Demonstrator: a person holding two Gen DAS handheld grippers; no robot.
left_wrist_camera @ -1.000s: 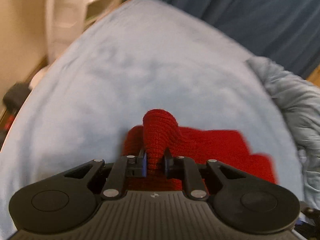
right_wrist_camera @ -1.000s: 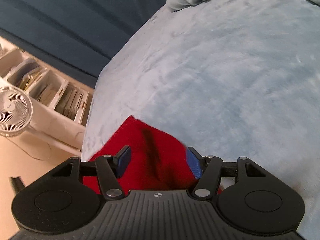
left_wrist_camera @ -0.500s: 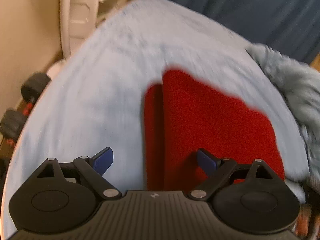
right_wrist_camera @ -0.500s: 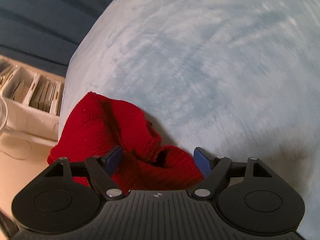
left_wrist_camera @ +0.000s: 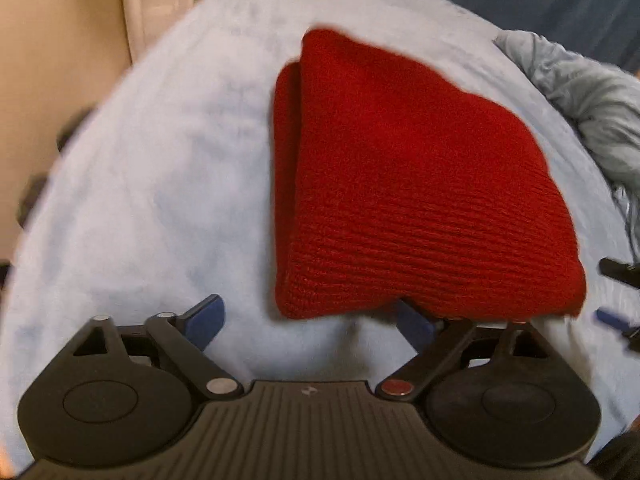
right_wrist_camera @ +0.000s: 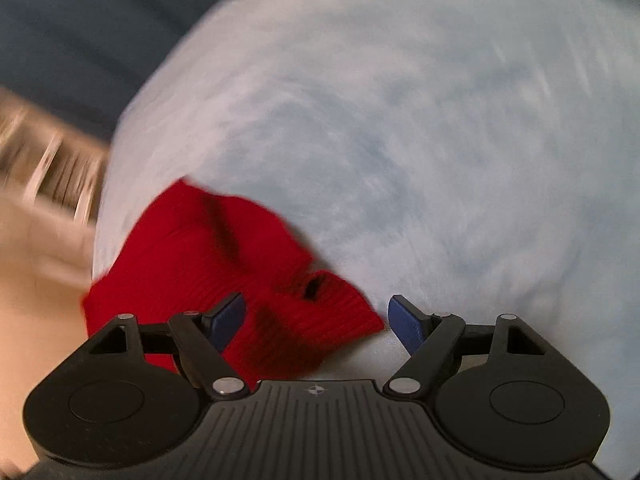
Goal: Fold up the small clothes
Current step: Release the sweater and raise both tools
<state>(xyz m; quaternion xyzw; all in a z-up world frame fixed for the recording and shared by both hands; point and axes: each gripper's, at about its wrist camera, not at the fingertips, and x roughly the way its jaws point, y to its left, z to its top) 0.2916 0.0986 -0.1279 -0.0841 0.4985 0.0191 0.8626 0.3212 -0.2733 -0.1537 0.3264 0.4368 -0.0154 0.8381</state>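
Lying doubled on the pale blue bed (left_wrist_camera: 160,184), the red knit garment (left_wrist_camera: 416,184) sat unheld; both the left tool (left_wrist_camera: 308,320) and right tool (right_wrist_camera: 316,316) were spread. Its loose top layer could slide or spring open if snagged.

No readable text in either view.

The only mark is a small round crosshair emblem moulded on the ribbed black body of each claw housing, left claw (left_wrist_camera: 310,326) and right claw (right_wrist_camera: 318,316); it carries no letters or numbers, and everything else shown is unlabelled or too blurred to read.
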